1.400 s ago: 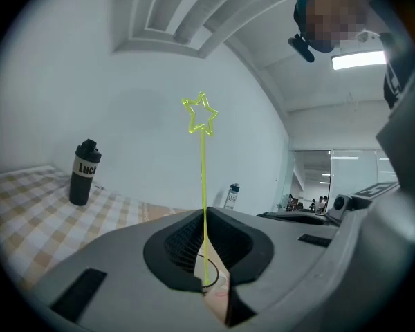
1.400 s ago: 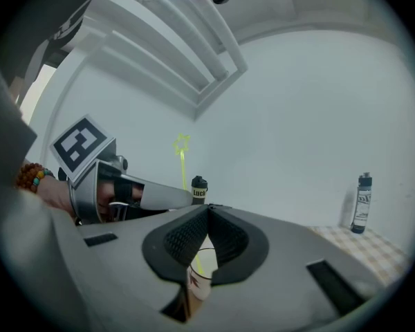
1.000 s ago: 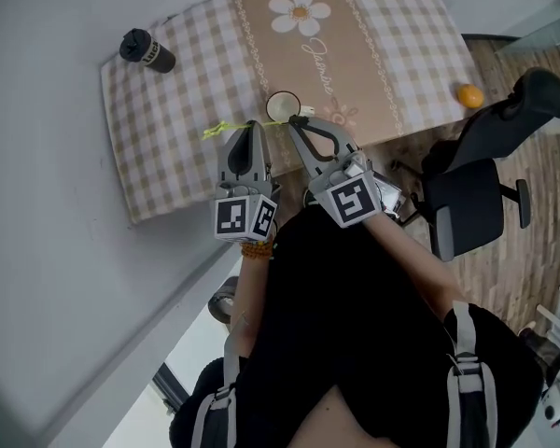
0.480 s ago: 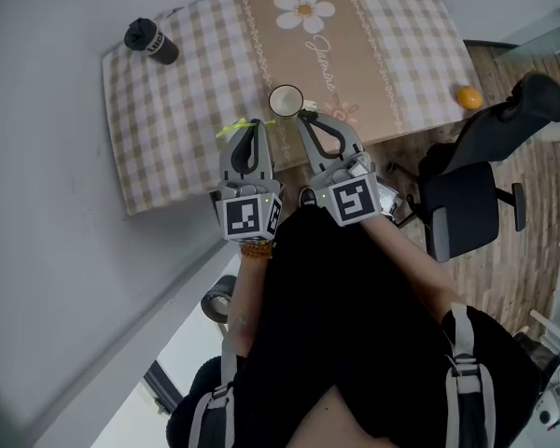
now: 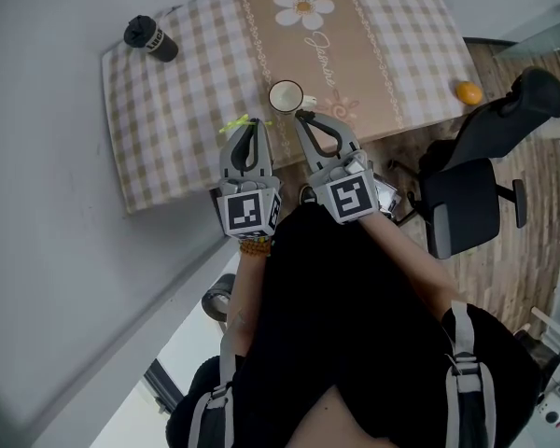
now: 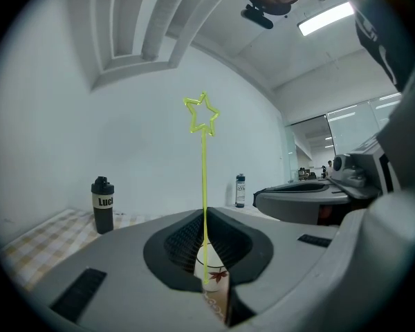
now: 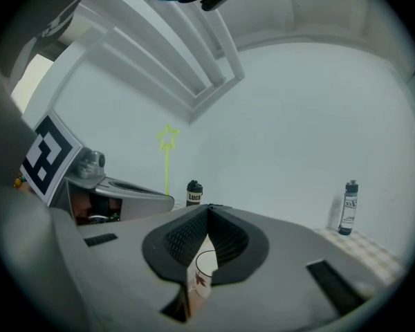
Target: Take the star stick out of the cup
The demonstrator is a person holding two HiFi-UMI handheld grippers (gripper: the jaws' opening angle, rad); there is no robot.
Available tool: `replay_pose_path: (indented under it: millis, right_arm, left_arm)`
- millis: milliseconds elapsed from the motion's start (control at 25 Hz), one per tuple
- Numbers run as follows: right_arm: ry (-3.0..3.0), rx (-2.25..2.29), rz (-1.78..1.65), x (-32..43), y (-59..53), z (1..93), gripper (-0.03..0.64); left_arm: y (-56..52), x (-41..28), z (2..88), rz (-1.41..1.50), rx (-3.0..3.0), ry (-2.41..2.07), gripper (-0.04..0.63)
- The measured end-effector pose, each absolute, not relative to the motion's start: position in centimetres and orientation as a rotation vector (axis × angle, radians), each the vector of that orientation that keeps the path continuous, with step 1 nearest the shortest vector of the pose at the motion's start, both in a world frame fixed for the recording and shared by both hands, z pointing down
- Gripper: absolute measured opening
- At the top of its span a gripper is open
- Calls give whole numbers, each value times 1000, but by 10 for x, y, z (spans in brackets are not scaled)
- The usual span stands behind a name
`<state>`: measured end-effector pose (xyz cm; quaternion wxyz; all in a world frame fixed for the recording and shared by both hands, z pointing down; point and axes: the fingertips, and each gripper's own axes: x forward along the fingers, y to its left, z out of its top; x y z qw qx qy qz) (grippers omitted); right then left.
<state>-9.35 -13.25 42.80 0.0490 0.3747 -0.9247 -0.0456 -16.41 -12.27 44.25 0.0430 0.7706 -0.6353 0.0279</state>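
Star stick [image 6: 205, 185] was out of the cup [image 5: 285, 96]!
Jaws of your left gripper [image 5: 251, 124] clenched its stem just beside the cup on the surface [image 5: 168, 110]; those of your right gripper [image 5: 301, 116] were pressed together, empty.

I read the star stick [image 6: 204, 185] as yellow-green. The cup [image 5: 285, 95] is white with what looks like a red-brown leaf print. The tablecloth [image 5: 168, 110] is beige-and-white check, with a tan middle band bearing a white daisy. At its far left corner is a black bottle [image 5: 150, 38] with a white band. The left gripper [image 5: 247, 124] and right gripper [image 5: 302, 117] are grey, and their cubes are black-and-white.
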Motion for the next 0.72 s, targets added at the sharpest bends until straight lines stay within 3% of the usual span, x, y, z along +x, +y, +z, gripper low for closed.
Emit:
replay_pose_path:
  millis: [720]
  right_arm:
    - [-2811, 1109, -135, -92, -128, 435, 6]
  left_arm:
    - [-122, -161, 457, 144, 2324, -1921, 15]
